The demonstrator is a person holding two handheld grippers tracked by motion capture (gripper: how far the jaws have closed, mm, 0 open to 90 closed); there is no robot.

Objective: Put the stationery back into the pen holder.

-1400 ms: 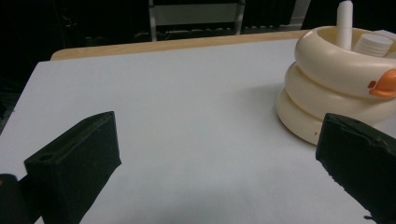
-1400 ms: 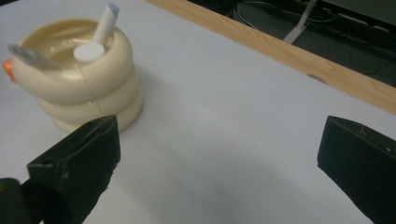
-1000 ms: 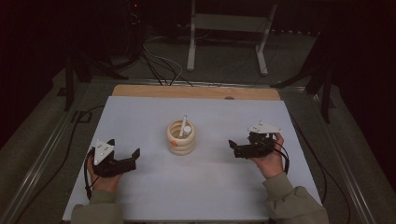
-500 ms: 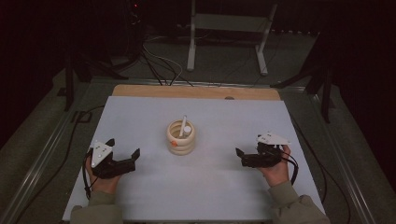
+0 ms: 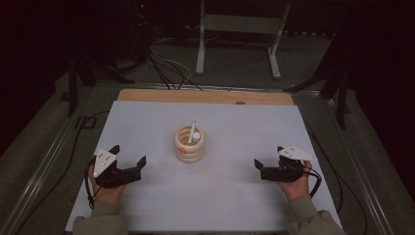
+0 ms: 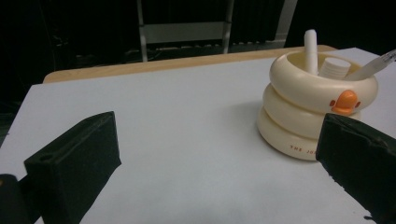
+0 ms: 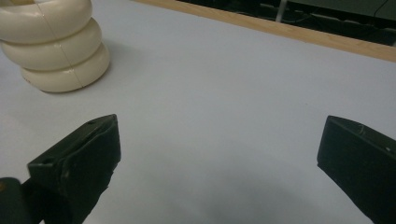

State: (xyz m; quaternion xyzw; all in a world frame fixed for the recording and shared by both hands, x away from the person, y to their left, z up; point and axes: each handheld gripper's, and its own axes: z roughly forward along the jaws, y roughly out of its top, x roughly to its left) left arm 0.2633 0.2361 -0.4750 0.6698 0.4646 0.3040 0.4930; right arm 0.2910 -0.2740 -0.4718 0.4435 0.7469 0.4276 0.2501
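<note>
High view shows our right tongs point(image 5: 268, 169) pulled back low toward the near right of the desk point(image 5: 147, 117), left tongs point(image 5: 128, 161) unmoved, both spread and empty, the duck-faced ring holder point(image 5: 190, 144) with its pens mid-desk untouched, so we judge no grasp begun.

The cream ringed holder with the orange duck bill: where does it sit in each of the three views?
High view: the cream ringed holder stands at mid-table, between the left hand-held gripper and the right hand-held gripper.
Left gripper view: right of centre, partly behind the right-hand jaw.
Right gripper view: top left corner, cut by the edge.
Shared landmark: the wooden strip along the table's far edge.
</note>
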